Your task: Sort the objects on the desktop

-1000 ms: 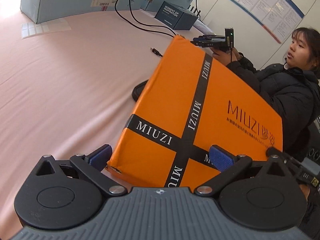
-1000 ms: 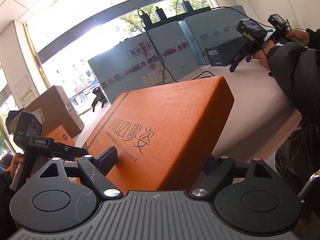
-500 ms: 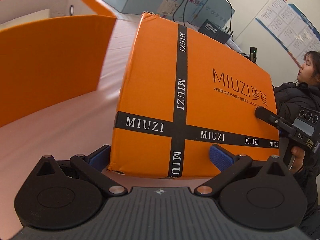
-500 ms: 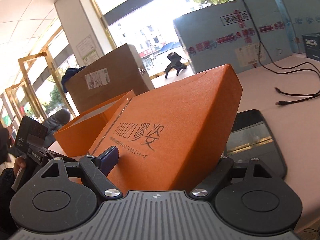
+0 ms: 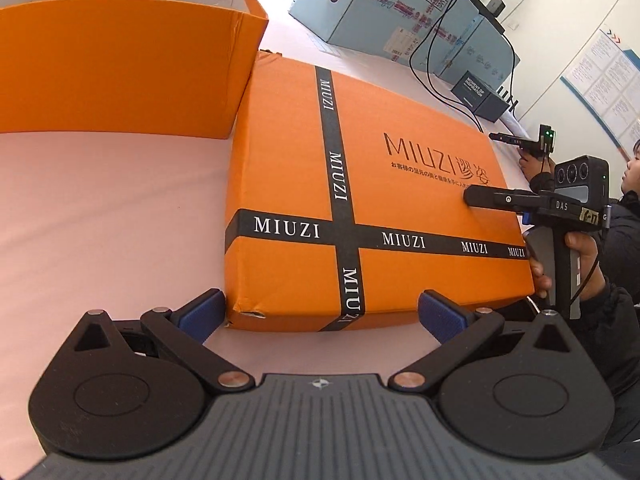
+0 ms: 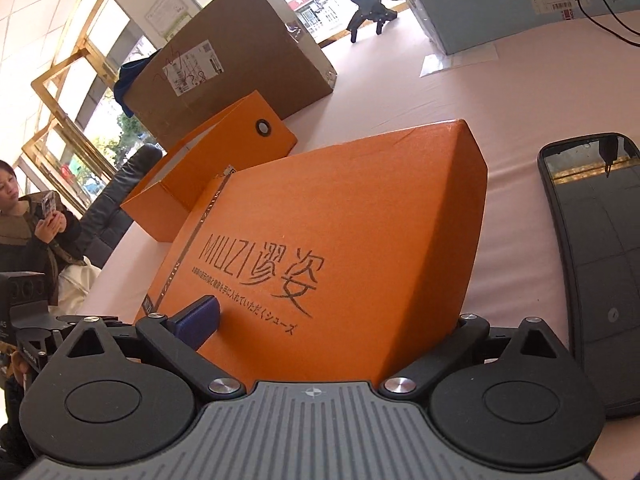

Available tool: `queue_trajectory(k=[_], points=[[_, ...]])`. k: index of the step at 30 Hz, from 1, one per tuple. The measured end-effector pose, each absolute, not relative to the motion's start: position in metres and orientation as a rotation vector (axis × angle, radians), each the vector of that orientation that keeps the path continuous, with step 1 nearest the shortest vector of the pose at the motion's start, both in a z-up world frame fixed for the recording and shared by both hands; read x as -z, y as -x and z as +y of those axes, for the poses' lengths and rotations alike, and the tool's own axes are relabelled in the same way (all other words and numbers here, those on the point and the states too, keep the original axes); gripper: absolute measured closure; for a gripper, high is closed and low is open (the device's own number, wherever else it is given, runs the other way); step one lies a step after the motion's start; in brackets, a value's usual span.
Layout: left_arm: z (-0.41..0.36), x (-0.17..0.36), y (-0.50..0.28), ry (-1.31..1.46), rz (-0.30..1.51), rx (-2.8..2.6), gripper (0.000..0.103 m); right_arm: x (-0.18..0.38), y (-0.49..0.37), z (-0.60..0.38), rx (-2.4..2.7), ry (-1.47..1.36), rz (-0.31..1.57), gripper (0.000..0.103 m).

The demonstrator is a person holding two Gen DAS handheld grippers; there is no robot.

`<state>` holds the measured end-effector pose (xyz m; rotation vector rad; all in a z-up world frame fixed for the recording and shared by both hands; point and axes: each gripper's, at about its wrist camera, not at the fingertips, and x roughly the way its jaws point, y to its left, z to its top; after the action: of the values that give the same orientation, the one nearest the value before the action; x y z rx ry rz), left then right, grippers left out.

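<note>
The orange lid (image 5: 360, 200), printed MIUZI with crossed black bands, serves as the landmark. To its left in the left wrist view stands the open orange box (image 5: 120, 64), its near corner just beside the lid's far left corner. The lid lies on the pink worktop (image 5: 100, 220), its near edge facing the left hand-held gripper (image 5: 320, 314), whose blue-padded fingers (image 5: 200, 314) are spread wide, one at each side of that edge; whether they touch the cardboard I cannot tell. Beyond the lid sit pale blue cartons (image 5: 400, 12) with black cables (image 5: 432, 60) trailing toward a small dark box (image 5: 480, 96). At the lid's right edge the right hand-held gripper (image 5: 480, 198) reaches over the printed top.

In the right wrist view, that right hand-held gripper (image 6: 324, 320) pinches the lid (image 6: 340, 240): one blue finger (image 6: 200, 318) lies on the printed face, the other is hidden behind the far side. Left of the lid the orange box (image 6: 224, 152) stands before a brown carton (image 6: 240, 64). Right of the lid a black phone (image 6: 600, 260) lies flat on the worktop (image 6: 500, 92).
</note>
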<state>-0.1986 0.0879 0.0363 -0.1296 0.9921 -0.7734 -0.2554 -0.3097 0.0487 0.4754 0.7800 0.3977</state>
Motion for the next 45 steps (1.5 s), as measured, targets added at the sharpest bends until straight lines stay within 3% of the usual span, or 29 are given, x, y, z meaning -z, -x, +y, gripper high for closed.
queue_trajectory(k=[7,11,18,33,45], points=[[0.079,-0.051,0.177,0.133,0.928,0.724,0.000,-0.059,0.254,-0.310,-0.329,-0.498,0.886,0.000],[0.058,-0.035,0.152,0.127,0.999,0.719,0.000,-0.065,0.252,-0.308,-0.329,-0.486,0.978,0.000],[0.058,-0.026,0.149,0.145,0.965,0.761,0.000,-0.080,0.255,-0.315,-0.289,-0.483,1.096,0.000],[0.034,-0.023,0.142,0.226,0.988,0.881,0.000,-0.069,0.280,-0.318,-0.250,-0.475,0.886,0.000],[0.028,-0.054,0.171,0.145,0.856,0.831,0.000,-0.099,0.291,-0.308,-0.315,-0.374,0.713,0.000]])
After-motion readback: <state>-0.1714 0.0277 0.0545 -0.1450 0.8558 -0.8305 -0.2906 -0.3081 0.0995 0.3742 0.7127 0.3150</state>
